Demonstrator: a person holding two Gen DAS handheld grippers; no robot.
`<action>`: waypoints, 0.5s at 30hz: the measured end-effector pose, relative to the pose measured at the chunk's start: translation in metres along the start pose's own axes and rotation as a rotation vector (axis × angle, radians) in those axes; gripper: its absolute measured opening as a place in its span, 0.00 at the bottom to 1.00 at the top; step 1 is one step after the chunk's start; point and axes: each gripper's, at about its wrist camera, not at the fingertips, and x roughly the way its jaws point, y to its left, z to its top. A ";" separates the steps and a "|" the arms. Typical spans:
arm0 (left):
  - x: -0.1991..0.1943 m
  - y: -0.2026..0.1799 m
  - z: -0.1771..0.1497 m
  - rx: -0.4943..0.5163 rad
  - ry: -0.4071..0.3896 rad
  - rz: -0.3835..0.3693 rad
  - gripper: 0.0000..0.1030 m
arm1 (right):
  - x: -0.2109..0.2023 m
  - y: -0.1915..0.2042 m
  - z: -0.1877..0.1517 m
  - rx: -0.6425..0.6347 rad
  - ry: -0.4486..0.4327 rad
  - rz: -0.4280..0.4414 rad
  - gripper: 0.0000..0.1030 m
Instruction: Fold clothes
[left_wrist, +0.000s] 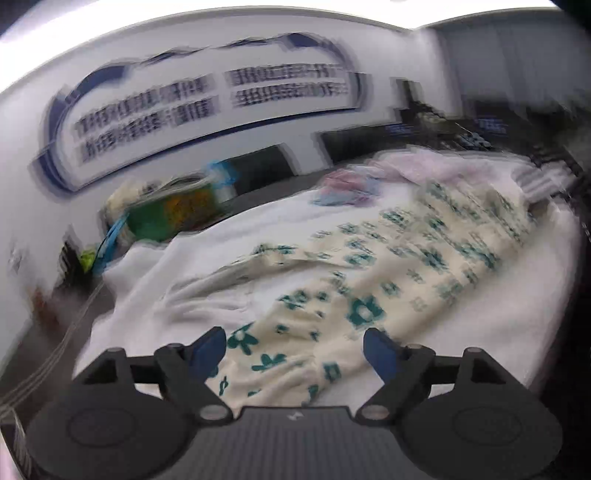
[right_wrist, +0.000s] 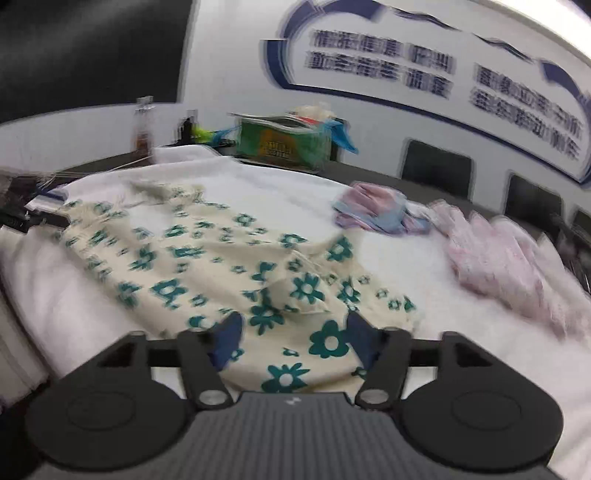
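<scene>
Floral garment (right_wrist: 221, 258) is spread on white cloth (right_wrist: 424, 266); left gripper (left_wrist: 295, 347) and right gripper (right_wrist: 293, 332) are held wide apart above it, nothing clamped.

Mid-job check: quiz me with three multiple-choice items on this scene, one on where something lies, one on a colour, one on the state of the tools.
1. Where is the green box?
A) at the far edge, by the wall
B) on the floral garment
C) between the right tool's fingers

2. What colour are the garment's flowers?
A) red
B) teal
C) yellow

3. How do both tools stand?
A) shut on cloth
B) open
C) out of view

Key: 1 A, the green box sits beyond the white sheet. 2 B, the floral garment is cream with teal blooms. 3 B, the left tool and right tool show spread fingers, gripping nothing.
</scene>
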 end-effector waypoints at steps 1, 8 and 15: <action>0.003 0.001 -0.001 0.029 0.029 -0.021 0.78 | -0.002 -0.001 0.000 -0.030 0.017 0.007 0.65; 0.026 0.011 0.001 0.085 0.132 -0.118 0.69 | 0.006 0.000 -0.005 -0.150 0.115 0.071 0.65; 0.026 0.025 0.002 0.010 0.169 -0.151 0.25 | 0.019 -0.003 -0.015 -0.178 0.151 0.080 0.62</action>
